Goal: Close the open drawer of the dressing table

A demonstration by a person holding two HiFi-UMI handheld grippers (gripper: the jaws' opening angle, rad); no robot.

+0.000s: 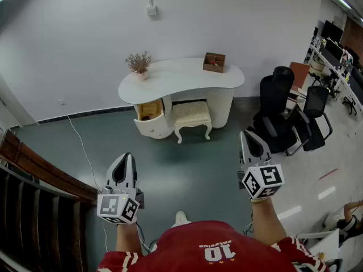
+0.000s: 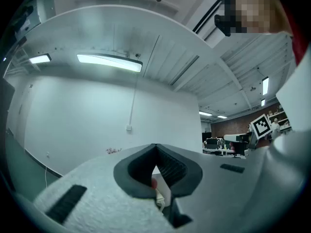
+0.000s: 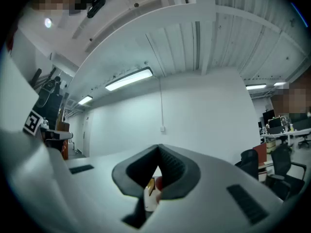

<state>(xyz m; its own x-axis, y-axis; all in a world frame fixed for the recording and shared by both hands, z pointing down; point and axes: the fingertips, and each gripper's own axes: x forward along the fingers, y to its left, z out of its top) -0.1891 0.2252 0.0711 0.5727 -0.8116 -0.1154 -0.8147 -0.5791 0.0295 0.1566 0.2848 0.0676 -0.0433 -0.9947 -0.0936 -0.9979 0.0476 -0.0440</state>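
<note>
The white kidney-shaped dressing table (image 1: 181, 75) stands against the far wall. The top drawer (image 1: 153, 119) of its left pedestal is pulled out, showing a wooden inside. Both grippers are held low in front of the person, well short of the table, and point toward it. The left gripper (image 1: 126, 158) has its jaws together with nothing between them, as the left gripper view also shows for this gripper (image 2: 155, 147). On the other side, the right gripper (image 1: 248, 136) looks the same, jaws touching and empty, and the right gripper view confirms it (image 3: 158, 149).
A cushioned white stool (image 1: 191, 115) sits under the table. On the tabletop are a dried plant in a pot (image 1: 139, 64) and a wooden box (image 1: 214, 62). Black office chairs (image 1: 278, 109) stand at the right, a wooden railing (image 1: 34, 171) at the left, and a white cable (image 1: 82, 146) lies on the green floor.
</note>
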